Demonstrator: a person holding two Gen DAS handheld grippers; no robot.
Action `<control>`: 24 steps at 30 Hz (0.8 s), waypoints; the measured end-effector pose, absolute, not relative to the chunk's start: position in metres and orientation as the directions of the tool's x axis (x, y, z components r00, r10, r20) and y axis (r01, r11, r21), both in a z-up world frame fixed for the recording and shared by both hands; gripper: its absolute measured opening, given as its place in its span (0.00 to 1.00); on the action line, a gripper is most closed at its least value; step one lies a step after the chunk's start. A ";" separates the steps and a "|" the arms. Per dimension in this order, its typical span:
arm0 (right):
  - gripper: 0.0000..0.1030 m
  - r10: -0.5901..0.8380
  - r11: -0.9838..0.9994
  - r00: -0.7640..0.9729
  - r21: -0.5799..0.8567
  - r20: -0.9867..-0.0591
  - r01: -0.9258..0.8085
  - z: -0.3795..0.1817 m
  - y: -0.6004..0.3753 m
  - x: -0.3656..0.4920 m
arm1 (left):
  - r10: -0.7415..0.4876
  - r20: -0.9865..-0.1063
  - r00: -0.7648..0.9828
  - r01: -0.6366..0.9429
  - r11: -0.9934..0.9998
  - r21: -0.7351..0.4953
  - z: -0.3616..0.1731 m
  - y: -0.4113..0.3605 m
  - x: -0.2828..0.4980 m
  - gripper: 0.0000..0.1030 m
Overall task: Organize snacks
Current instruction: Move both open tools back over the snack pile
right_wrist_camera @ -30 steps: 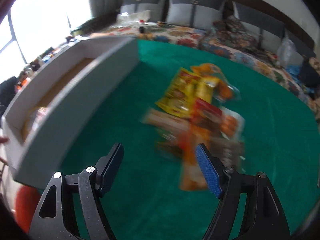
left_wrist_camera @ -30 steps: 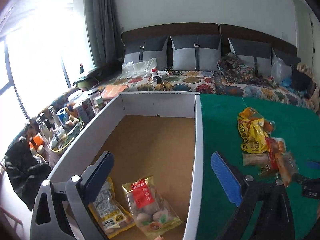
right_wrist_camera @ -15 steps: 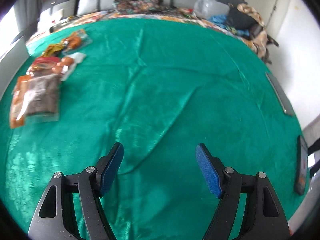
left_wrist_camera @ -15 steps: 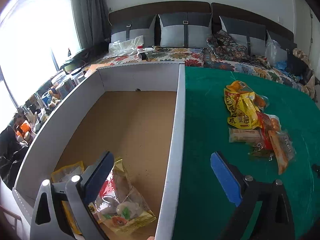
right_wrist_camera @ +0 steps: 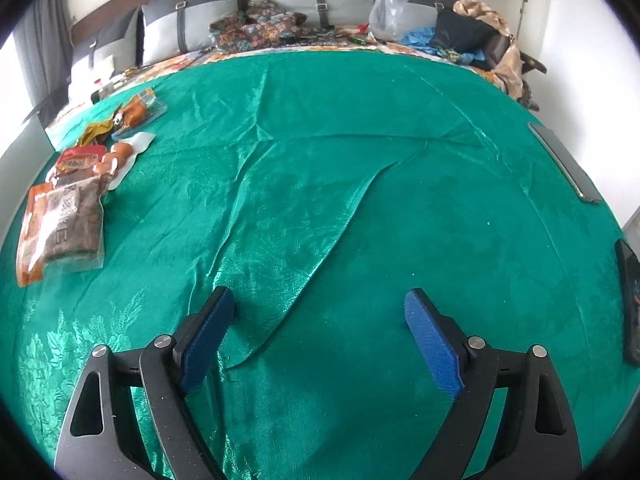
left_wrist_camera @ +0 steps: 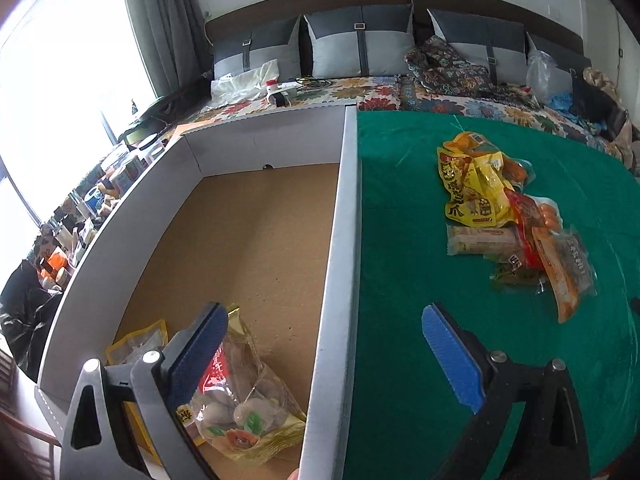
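A white-walled box [left_wrist_camera: 340,264] with a brown floor stands on the left of the green cloth. Two snack bags lie in its near corner: a clear one with a red label [left_wrist_camera: 244,400] and a yellow one [left_wrist_camera: 138,346]. My left gripper [left_wrist_camera: 324,328] hangs open over the box's right wall, nothing between its fingers. A pile of snack packets [left_wrist_camera: 508,216] lies on the cloth to the right, also seen as the pile [right_wrist_camera: 76,184] at far left in the right wrist view. My right gripper [right_wrist_camera: 318,312] hovers over bare cloth, its jaws opening wider, nothing between them.
A bed with grey pillows [left_wrist_camera: 360,40] and a flowered cover runs behind the table. Bottles and jars [left_wrist_camera: 100,196] crowd a ledge by the window at left. Two dark flat devices [right_wrist_camera: 564,160] lie at the cloth's right edge. The cloth [right_wrist_camera: 320,160] is creased across its middle.
The right gripper swung right, away from the snack pile, to bare cloth and spread its jaws. The left gripper sank and shifted over the box's right wall.
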State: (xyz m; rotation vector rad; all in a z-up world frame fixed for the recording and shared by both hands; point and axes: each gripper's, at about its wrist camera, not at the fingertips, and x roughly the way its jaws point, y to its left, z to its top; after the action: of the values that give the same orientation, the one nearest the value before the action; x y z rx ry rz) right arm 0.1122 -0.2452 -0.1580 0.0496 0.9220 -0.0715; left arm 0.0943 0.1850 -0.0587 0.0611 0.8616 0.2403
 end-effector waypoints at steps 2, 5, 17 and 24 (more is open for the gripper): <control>0.87 -0.039 0.996 0.602 0.014 -0.797 0.083 -0.158 -0.245 0.113 | 0.259 -0.727 0.636 -0.203 0.965 0.167 -0.050 0.182 0.091 0.94; 0.87 -0.040 0.996 0.603 0.014 -0.797 0.084 -0.158 -0.245 0.113 | 0.336 -0.633 0.697 -0.264 0.941 0.209 -0.020 0.170 0.074 0.94; 0.88 -0.040 0.996 0.603 0.014 -0.797 0.085 -0.158 -0.245 0.113 | -0.031 -0.681 0.731 -0.056 0.993 -0.105 -0.026 0.073 0.040 1.00; 0.89 -0.037 0.996 0.604 0.018 -0.796 0.084 -0.158 -0.246 0.114 | 0.042 -0.802 0.595 -0.052 0.999 0.013 -0.129 0.047 0.063 0.99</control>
State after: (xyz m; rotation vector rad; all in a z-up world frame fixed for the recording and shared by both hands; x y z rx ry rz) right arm 0.1142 -0.2458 -0.1582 0.0549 0.9202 -0.0698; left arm 0.0626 0.0465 -0.1288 -0.0121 0.9315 0.0544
